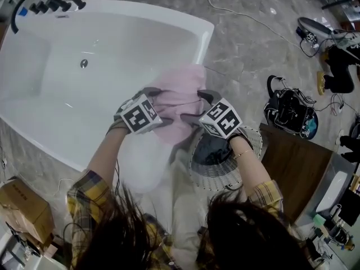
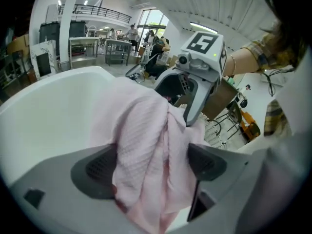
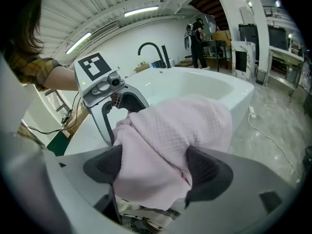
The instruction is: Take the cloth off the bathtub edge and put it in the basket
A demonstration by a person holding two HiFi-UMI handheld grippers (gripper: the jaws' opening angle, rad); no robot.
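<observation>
While the pink cloth point(image 1: 181, 91) sits bunched over the corner of the bathtub point(image 1: 188, 22), just beside the basket point(image 1: 253, 144), the left gripper point(image 2: 152, 165) and right gripper point(image 3: 154, 167) each stand spread wide around a thick fold of it. Their pads touch the fabric but don't seem to pinch it, though that's hard to judge. Lifted like this, it could slide out onto the floor point(image 1: 247, 61), or down into the tub.
</observation>
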